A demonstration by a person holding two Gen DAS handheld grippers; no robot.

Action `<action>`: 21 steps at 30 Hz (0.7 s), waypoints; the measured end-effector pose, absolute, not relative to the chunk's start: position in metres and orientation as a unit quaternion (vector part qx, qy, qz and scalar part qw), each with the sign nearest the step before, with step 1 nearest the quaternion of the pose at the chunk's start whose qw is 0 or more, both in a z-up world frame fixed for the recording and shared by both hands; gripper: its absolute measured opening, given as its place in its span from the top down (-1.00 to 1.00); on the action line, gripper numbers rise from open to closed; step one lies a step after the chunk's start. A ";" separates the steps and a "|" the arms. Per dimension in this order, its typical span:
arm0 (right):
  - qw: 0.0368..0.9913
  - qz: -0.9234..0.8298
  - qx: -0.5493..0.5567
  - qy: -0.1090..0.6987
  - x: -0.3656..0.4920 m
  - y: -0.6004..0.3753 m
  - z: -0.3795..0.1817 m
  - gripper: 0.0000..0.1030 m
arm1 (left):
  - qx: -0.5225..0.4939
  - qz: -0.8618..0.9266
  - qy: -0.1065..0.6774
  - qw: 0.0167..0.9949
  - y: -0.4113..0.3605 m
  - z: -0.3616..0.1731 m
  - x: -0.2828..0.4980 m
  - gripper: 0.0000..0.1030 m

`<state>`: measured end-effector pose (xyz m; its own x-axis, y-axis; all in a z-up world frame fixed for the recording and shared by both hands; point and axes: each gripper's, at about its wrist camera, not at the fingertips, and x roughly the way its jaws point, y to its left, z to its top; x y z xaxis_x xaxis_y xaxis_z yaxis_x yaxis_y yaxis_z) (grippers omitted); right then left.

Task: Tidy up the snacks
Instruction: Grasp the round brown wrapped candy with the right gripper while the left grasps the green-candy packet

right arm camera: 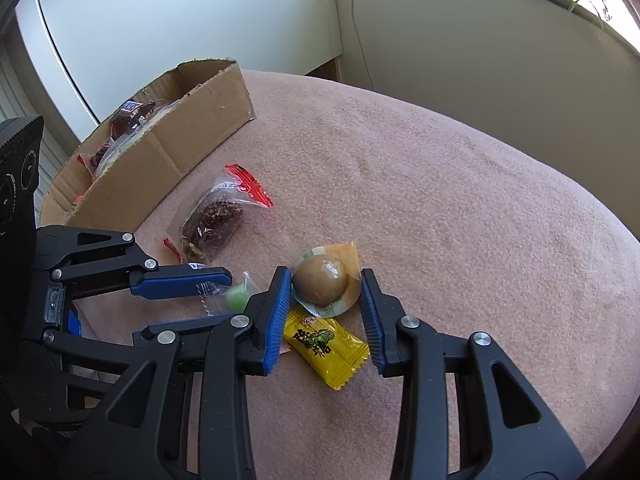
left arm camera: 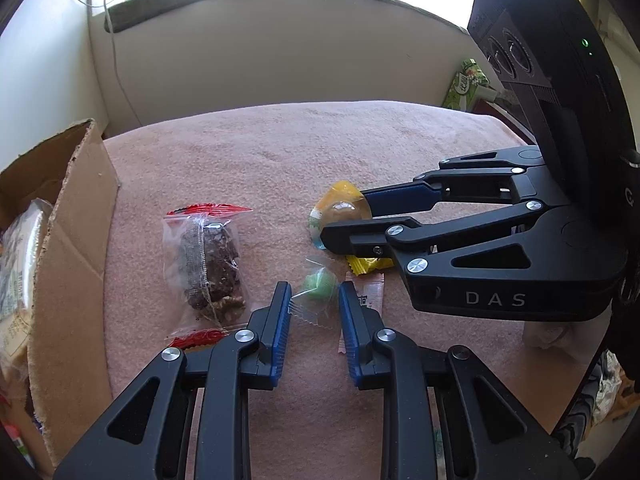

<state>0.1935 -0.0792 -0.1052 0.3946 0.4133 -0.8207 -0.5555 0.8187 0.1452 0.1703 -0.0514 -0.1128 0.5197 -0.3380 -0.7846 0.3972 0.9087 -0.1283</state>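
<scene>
From the left gripper, the little green candy sits right between its tips, and its pads grip the clear wrapper; lift slowly, as the box waits on its left side. From the right gripper, the brown egg pack sits between its tips, which squeeze its sides; hold the round part, not the yellow packet just below
</scene>
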 end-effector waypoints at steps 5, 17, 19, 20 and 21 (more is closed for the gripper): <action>0.832 0.289 -0.075 0.467 0.193 -0.078 -0.105 0.30 | 0.038 -0.207 0.440 0.873 -0.054 -0.115 0.171 0.69; 0.845 0.272 -0.061 0.457 0.188 -0.086 -0.100 0.39 | 0.036 -0.195 0.412 0.889 -0.045 -0.102 0.157 0.72; 0.847 0.270 -0.060 0.454 0.186 -0.087 -0.097 0.39 | 0.035 -0.195 0.404 0.893 -0.043 -0.097 0.153 0.72; 0.848 0.269 -0.059 0.452 0.185 -0.088 -0.096 0.39 | 0.033 -0.195 0.400 0.895 -0.041 -0.094 0.151 0.72; 0.850 0.268 -0.059 0.450 0.184 -0.088 -0.094 0.39 | 0.030 -0.196 0.396 0.897 -0.039 -0.091 0.149 0.72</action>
